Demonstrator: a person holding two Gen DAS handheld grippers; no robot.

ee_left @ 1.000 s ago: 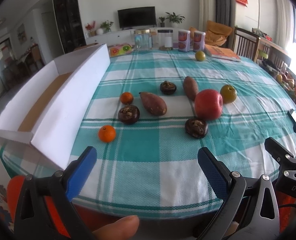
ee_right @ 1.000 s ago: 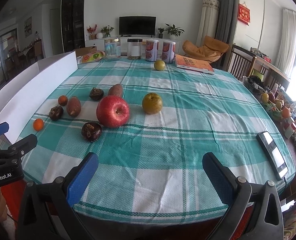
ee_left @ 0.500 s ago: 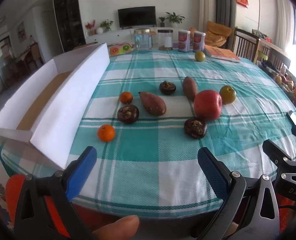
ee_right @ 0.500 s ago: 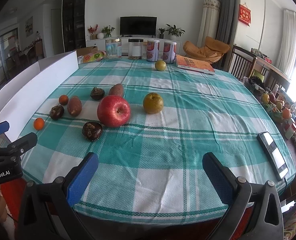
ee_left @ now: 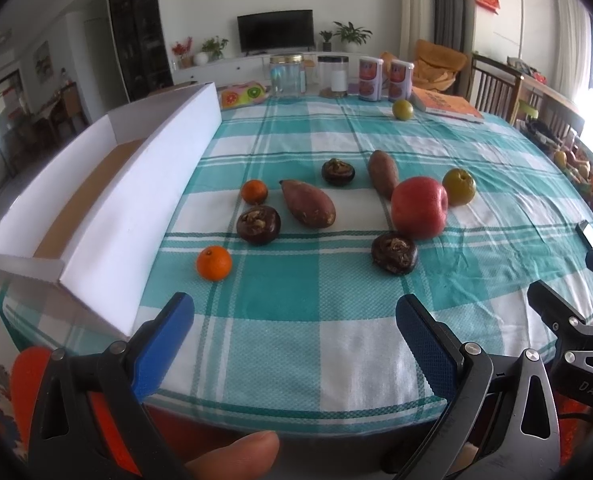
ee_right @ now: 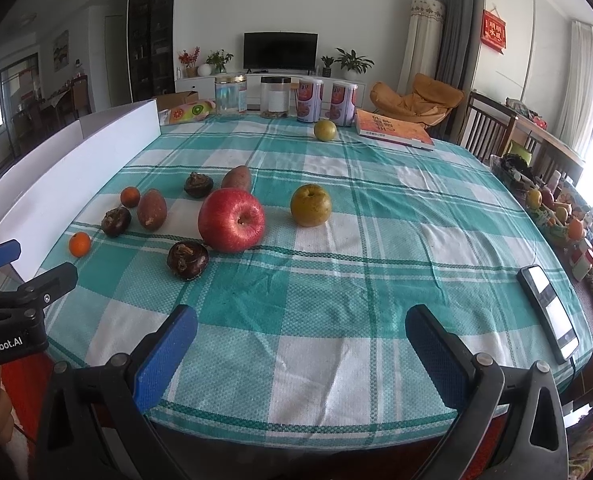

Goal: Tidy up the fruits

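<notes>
Fruit lies loose on the teal checked tablecloth (ee_left: 280, 300): a red apple (ee_left: 418, 207) (ee_right: 231, 220), a yellow-green pear (ee_left: 459, 186) (ee_right: 310, 205), two sweet potatoes (ee_left: 309, 208) (ee_left: 383, 173), three dark mangosteens (ee_left: 258, 225) (ee_left: 394, 253) (ee_left: 338, 171) and two small oranges (ee_left: 214, 263) (ee_left: 254, 191). A second pear (ee_right: 325, 130) sits far back. A long white box (ee_left: 96, 208) lies along the left. My left gripper (ee_left: 294, 322) and right gripper (ee_right: 301, 334) both hover open and empty over the table's near edge.
A phone (ee_right: 548, 312) lies by the right table edge. Jars (ee_right: 230, 94), two tins (ee_right: 309, 101), a book (ee_right: 392, 132) and a fruit-print pouch (ee_right: 186, 112) line the far side. Chairs (ee_right: 484, 132) and a cluttered side table (ee_right: 556, 208) stand at the right.
Both grippers have crept slightly forward towards the fruit; nothing on the table has moved and both stay open.
</notes>
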